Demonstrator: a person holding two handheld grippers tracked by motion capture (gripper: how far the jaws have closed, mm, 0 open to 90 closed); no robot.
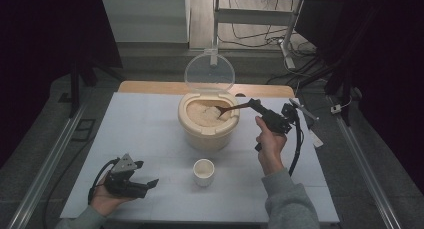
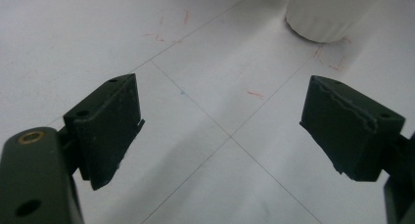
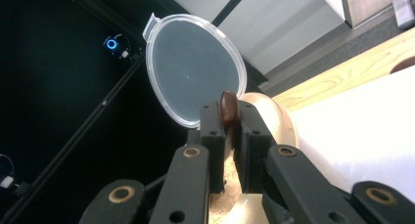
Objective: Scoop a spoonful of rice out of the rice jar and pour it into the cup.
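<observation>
A cream tub (image 1: 208, 131) of pale grain stands mid-table, its clear round lid (image 1: 209, 72) tipped up behind it. My right gripper (image 1: 256, 105) is shut on the handle of a dark wooden spoon (image 1: 231, 109), whose bowl rests in the grain. In the right gripper view the spoon handle's end (image 3: 228, 108) sticks up between the closed jaws of the right gripper (image 3: 231, 117), with the lid (image 3: 195, 70) beyond. A small white cup (image 1: 204, 171) stands in front of the tub. My left gripper (image 1: 145, 175) rests open near the front left; its jaws in the left gripper view (image 2: 220, 123) stand wide over bare table, the cup's base (image 2: 327, 14) ahead.
The table (image 1: 145, 129) is white with thin grid lines and faint red marks (image 2: 254, 93). A wooden strip (image 1: 150, 87) runs along its far edge. Metal rails flank the table; desk legs and cables lie on the floor behind.
</observation>
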